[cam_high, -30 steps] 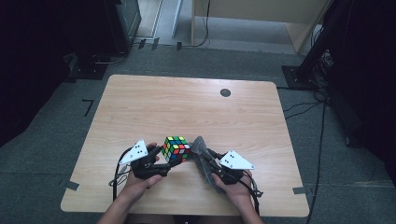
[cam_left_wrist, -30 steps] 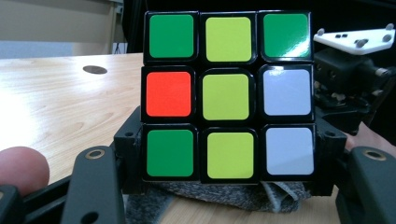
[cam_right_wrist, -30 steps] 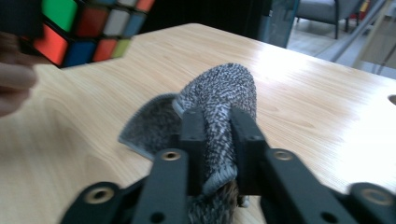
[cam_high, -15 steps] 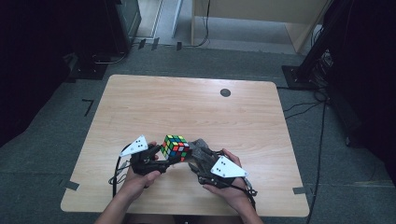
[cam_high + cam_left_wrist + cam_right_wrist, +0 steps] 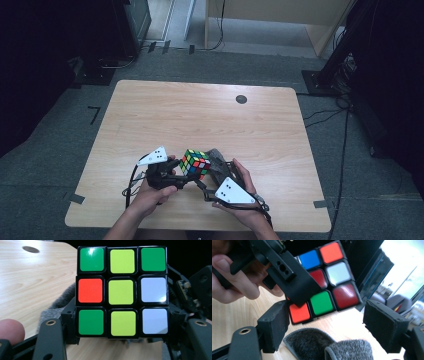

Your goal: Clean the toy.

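**Plainly, a cube held on one side only**

Near the lower middle of the high view, a Rubik's cube (image 5: 195, 163) is held just above the near edge of the wooden table (image 5: 200, 115), between the two hands. In the left gripper view its face of green, yellow, white and one orange sticker is seen square on, and the cube (image 5: 122, 291) is gripped across its lower rows by the jaws of the left gripper (image 5: 172, 172), which are closed on it at a middling width. The right gripper (image 5: 324, 322) has just been opening its jaws; in the right gripper view the cube (image 5: 324, 282) lies beyond and between the two padded jaws, and neither pad is seen pressed against it. A grey cloth (image 5: 329, 346) lies on the table under the right gripper, at the bottom of that view.

The main risk is judged to be a slip: with only one grip in place, the smooth stickered sides could slide out if the left hand is tilted or loosened. If the right jaws are closed while misaligned, a corner could be struck and a layer half-turned, so that the cube jams or is levered from the left jaws. The cloth could also be snagged by a lowered jaw. A dropped cube might roll off the near edge.
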The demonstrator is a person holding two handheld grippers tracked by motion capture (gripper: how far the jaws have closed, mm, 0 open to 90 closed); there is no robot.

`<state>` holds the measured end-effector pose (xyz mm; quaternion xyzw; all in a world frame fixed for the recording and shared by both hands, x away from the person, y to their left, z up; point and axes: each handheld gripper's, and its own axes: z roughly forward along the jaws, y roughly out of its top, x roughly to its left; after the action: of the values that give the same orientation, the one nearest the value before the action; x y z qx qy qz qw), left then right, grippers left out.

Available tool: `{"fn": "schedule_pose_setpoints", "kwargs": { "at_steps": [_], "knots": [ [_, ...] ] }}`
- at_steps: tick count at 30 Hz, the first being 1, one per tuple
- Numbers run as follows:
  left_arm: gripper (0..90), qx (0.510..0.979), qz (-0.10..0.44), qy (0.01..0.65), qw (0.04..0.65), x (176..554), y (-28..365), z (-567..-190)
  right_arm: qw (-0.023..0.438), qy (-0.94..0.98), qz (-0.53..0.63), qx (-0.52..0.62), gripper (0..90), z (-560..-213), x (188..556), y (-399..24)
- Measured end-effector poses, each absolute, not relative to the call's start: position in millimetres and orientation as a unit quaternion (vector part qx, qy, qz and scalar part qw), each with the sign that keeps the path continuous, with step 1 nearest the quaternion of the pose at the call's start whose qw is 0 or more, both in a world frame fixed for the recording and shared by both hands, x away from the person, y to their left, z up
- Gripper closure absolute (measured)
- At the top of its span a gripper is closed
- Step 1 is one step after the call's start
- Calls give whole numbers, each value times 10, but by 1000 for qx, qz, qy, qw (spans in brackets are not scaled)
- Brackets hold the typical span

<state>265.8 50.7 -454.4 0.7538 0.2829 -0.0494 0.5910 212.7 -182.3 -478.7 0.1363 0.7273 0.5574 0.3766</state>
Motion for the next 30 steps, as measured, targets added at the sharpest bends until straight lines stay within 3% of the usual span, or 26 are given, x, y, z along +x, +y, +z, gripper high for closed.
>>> {"fn": "schedule_pose_setpoints", "kwargs": {
  "at_steps": [9, 14, 20, 30],
  "knots": [
    [335, 752, -71, 296, 584, 2693, 491, -4562, 419, 732, 529, 101, 332, -4817, 2107, -1793],
    [230, 741, -74, 297, 598, 2689, 518, -4529, 403, 734, 534, 116, 336, -4824, 2132, -1823],
    [204, 716, -58, 313, 621, 2746, 686, -4499, 382, 730, 542, 164, 337, -4849, 2197, -1928],
    [196, 750, 58, 314, 579, 2744, 712, -4638, 343, 701, 574, 247, 338, -4724, 2275, -2135]
  ]
}}
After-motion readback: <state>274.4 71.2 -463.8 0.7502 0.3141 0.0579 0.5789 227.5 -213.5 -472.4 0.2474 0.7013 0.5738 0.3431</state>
